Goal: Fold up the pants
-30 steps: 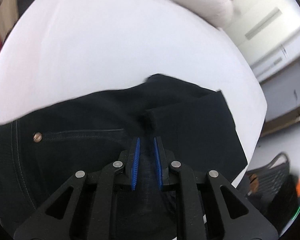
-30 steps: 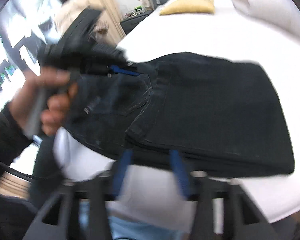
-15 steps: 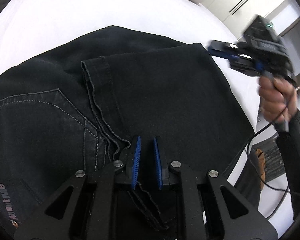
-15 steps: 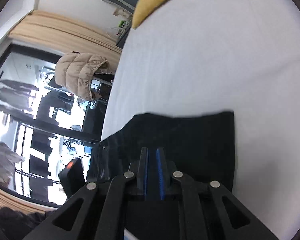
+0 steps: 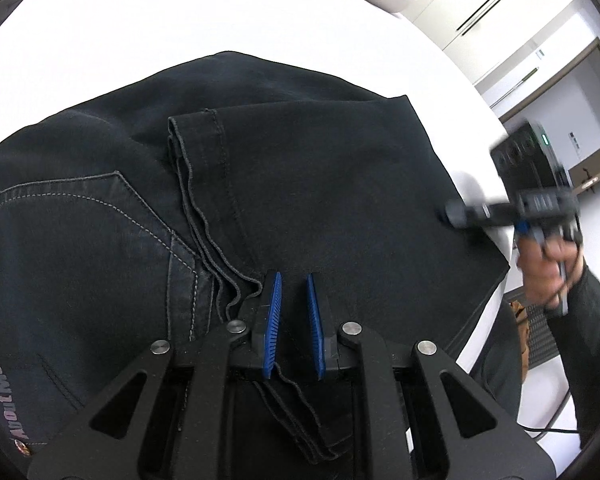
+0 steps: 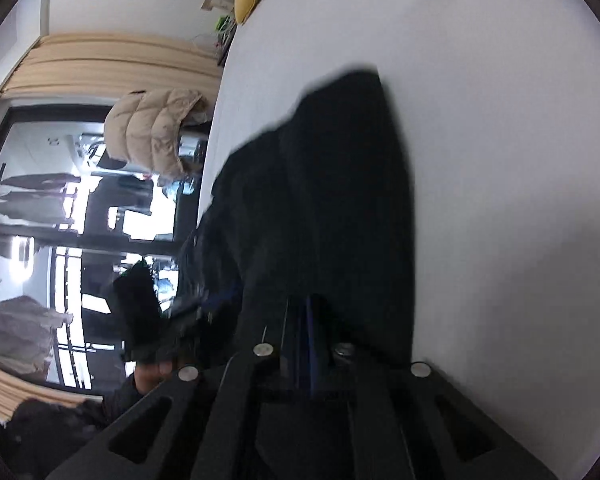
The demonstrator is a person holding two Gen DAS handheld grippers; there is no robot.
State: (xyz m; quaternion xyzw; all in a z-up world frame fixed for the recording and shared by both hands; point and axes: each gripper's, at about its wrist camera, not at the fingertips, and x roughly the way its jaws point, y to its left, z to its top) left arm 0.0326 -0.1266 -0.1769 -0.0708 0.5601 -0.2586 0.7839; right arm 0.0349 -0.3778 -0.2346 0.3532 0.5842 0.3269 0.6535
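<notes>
1. Over the last second the left tool point(image 5: 292, 300) has lowered from a raised carry to sit just over the black pants point(image 5: 320, 168), with the hemmed leg ends now lying across the seat; I judge the fold is laid and only smoothing or a further fold remains.
2. Its blue pads stand slightly apart, a narrow gap between them, and I see no cloth pinched there; the stacked hems run just left of and beneath it.
3. The right tool point(image 6: 300, 320) has swung round to the far side edge of the pants; its pads look pressed nearly together over dark cloth, but blur hides whether they pinch it.
4. Beyond both lies the white bed point(image 5: 180, 20).
</notes>
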